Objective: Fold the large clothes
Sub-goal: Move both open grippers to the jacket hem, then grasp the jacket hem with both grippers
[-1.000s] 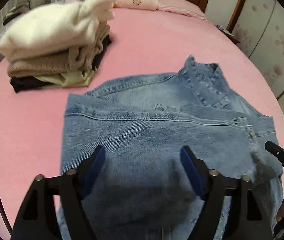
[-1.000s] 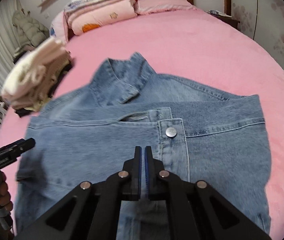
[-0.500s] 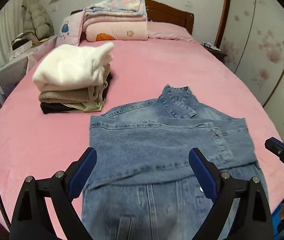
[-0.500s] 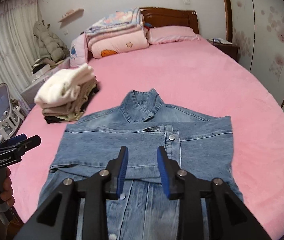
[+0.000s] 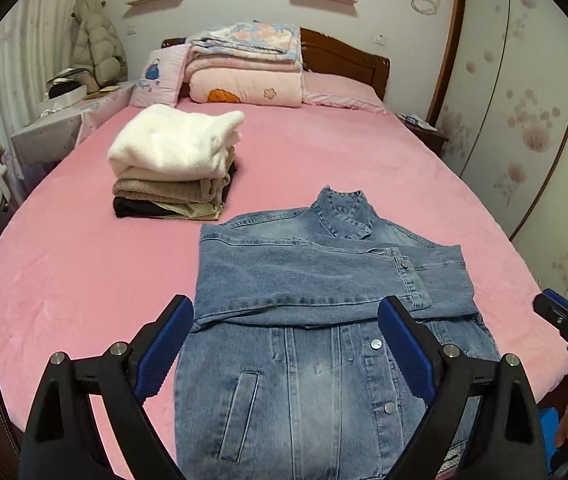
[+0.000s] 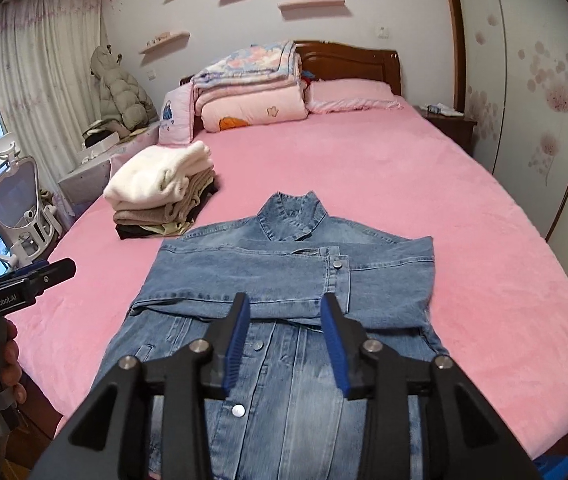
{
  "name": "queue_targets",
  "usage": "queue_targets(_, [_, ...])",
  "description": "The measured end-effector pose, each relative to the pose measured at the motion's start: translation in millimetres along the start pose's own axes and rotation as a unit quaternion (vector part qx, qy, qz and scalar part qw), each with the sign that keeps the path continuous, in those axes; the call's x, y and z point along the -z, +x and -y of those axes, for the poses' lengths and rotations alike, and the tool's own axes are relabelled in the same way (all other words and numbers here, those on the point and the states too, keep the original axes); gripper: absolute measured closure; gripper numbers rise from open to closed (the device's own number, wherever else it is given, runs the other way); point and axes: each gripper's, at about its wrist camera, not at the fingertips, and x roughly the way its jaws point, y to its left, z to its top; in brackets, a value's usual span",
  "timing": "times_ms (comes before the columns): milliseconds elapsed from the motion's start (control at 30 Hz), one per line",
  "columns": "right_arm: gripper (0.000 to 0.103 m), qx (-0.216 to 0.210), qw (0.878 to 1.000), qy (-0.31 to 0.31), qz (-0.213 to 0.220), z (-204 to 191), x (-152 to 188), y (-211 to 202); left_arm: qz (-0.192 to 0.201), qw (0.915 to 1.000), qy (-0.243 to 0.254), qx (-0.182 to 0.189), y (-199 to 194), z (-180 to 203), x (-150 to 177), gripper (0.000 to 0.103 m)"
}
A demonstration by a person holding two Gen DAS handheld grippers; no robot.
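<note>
Pink bed point(image 5: 323, 160): denim jacket point(image 5: 323, 280) near, sleeves folded across. Left tongs point(image 5: 284, 344) wide, empty; right tongs point(image 6: 285, 336) opening, empty.

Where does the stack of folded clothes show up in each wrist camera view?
Left wrist view: stack of folded clothes, left of centre, beyond the denim jacket.
Right wrist view: stack at middle left, beyond the jacket's left shoulder.
Shared landmark: the wooden headboard behind the folded quilts.

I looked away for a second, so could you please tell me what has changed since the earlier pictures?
Both grippers pulled up and back from the jacket. The right gripper, shut before, is opening with nothing between its jaws; the left gripper stays open. Jacket and clothes pile lie unmoved.
</note>
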Motion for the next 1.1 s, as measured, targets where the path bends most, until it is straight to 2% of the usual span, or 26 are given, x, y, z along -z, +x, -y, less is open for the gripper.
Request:
queue_targets(167, [0.064, 0.015, 0.999, 0.016, 0.025, 0.9, 11.1, -26.3, 0.006, 0.9999, 0.005, -0.012, -16.5, -0.6, 12.6, 0.010])
queue_targets(300, [0.064, 0.019, 0.998, 0.033, 0.057, 6.7, 21.8, -45.3, 0.016, 0.9998, 0.012, -0.005, -32.0, -3.7, 24.4, 0.010])
queue_targets(467, [0.064, 0.026, 0.997, 0.034, 0.072, 15.0, 41.3, -59.1, -0.008, 0.9999, -0.002, 0.015, -41.2, -17.4, 41.2, 0.010])
queue_targets(600, [0.064, 0.031, 0.999, 0.017, 0.038, 23.6, 61.7, -59.6, -0.030, 0.9995, -0.008, 0.007, -40.1, -33.6, 67.1, 0.010])
queue_targets(733, [0.064, 0.076, 0.997, 0.002, 0.017, 39.0, 85.9, -56.3, -0.055, 0.9984, -0.007, -0.004, -29.6, -53.4, 99.2, 0.010])
queue_targets(867, [0.064, 0.089, 0.995, 0.009, -0.047, 68.9, 117.7, -38.7, -0.090, 0.9955, -0.022, -0.021, -8.7, -78.9, 131.9, 0.010])
queue_targets(933, [0.064, 0.098, 0.993, 0.010, -0.067, 81.9, 132.9, -31.1, -0.112, 0.9931, -0.033, -0.015, 6.9, -93.6, 150.9, 0.010])
queue_targets(1000, [0.064, 0.093, 0.991, 0.015, -0.099, 99.8, 153.1, -22.3, -0.143, 0.9881, -0.057, 0.011, 24.6, -108.4, 170.4, 0.010])
queue_targets(1100, [0.064, 0.086, 0.988, 0.037, -0.122, 122.0, 177.7, -16.3, -0.160, 0.9835, -0.081, 0.022, 41.4, -122.4, 193.0, 0.011])
